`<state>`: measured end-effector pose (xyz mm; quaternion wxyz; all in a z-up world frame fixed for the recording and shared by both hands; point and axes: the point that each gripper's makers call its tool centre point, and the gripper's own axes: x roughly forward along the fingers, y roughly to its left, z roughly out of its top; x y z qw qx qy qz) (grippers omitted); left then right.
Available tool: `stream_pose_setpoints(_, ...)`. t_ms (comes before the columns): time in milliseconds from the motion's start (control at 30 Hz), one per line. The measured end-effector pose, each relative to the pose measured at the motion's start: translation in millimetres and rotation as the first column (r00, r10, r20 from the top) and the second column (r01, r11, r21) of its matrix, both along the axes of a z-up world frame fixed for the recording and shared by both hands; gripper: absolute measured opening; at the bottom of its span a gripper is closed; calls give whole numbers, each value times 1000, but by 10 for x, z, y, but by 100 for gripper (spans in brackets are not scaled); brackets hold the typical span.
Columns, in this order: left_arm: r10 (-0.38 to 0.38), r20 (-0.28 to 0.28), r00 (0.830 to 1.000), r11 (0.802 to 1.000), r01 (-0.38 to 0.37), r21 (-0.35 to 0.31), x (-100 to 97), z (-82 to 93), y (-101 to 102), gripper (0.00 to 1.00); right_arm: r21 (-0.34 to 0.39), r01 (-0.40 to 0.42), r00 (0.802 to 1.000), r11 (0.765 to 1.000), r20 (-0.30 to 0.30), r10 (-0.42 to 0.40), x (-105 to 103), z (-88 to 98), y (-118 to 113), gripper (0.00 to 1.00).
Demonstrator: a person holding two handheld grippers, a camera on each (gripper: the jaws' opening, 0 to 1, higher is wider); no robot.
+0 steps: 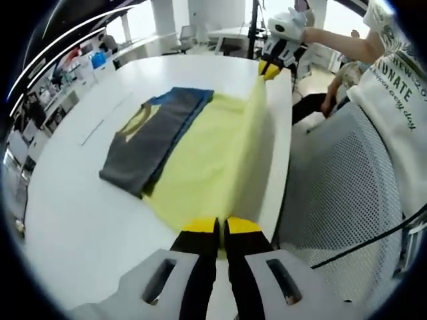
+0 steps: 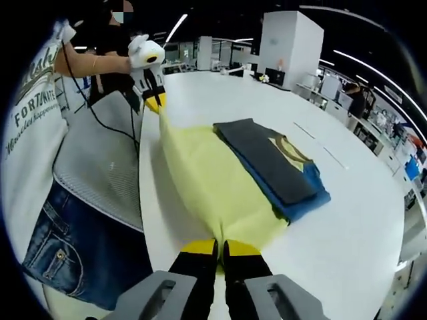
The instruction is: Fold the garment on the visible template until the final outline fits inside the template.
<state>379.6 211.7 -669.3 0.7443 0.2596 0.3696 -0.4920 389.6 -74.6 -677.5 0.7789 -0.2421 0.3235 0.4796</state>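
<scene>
We hold the garment (image 1: 200,167) stretched between both claws along the near edge of the white table (image 1: 80,220), the cloth lying flat toward the table's middle. The left claw (image 1: 220,227) is clenched on one end of the yellow fabric's edge; the right claw (image 2: 217,248) is clenched on the other end, and each shows far off in the other's view, pinching the same lifted hem. We judge the fabric light, soft and limp: it sags between the two grips and will drape wherever it is let down, so it should be taken by corners or hem, both ends at once, kept taut. It is pale yellow, with a blue layer and a dark grey panel (image 2: 270,163) bearing a yellowish print folded on top, on the side away from the table's near edge. A mesh chair (image 1: 347,180) stands just beside that edge.
</scene>
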Motion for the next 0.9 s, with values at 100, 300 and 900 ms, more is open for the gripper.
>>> stream_pose_setpoints(100,1,16,1000,1000,-1,-3,92,48,-6,0,7,12,1000,1000,15,-12,70,34,-7,0)
stream_pose_setpoints(300,-19,32,999,1000,19,9,245,115,-24,0,3,19,999,1000,41,-19,172,90,-23,0)
stream_pose_setpoints(900,-35,121,992,999,34,7,841,506,-79,0,13,69,982,998,177,-70,771,519,-52,0)
